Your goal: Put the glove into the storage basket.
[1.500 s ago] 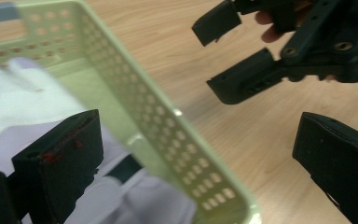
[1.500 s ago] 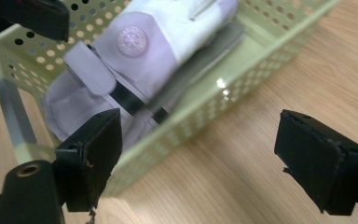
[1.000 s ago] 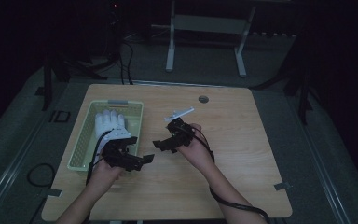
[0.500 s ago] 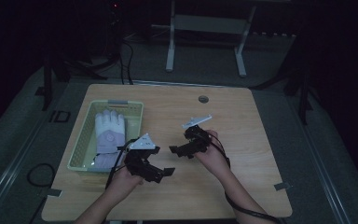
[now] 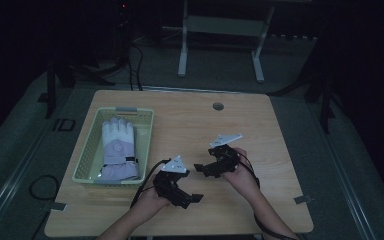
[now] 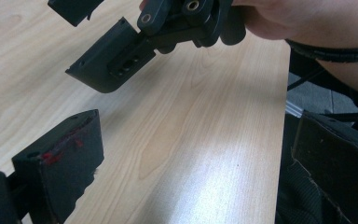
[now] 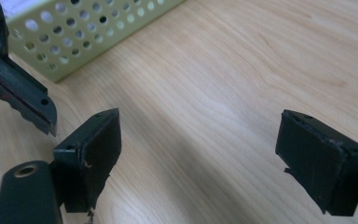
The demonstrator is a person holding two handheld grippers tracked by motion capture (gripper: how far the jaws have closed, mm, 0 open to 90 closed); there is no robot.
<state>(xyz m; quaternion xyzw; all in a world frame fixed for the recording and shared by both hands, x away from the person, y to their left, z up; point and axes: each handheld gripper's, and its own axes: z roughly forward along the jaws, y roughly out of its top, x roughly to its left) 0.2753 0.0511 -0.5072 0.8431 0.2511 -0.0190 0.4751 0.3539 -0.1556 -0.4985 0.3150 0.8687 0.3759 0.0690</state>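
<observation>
The glove (image 5: 118, 148) lies flat in the green basket (image 5: 91, 150), cuff toward the near wall and fingers toward the far one, and it takes up most of the basket's floor. Lying that way it looks placed on purpose, and nothing touches it, so putting it away seems finished. The basket stands near the table's (image 5: 190, 125) left edge, its long sides running away from the person, which leaves the middle of the table free for both hands.

The left tongs (image 5: 187, 196) sit just off the basket's near right corner, close to the table's near edge, with the jaws spread and nothing between them; the left gripper view shows bare wood in the gap. The right tongs (image 5: 203, 169) are beside them toward the table's centre, also spread and empty, and in the right gripper view (image 7: 198, 158) only wood lies between the two jaws, with the basket's (image 7: 93, 32) perforated wall beyond. The two pairs point roughly at each other, near but not touching. I take this as a rest pose over open table, both hands clear of the basket.
</observation>
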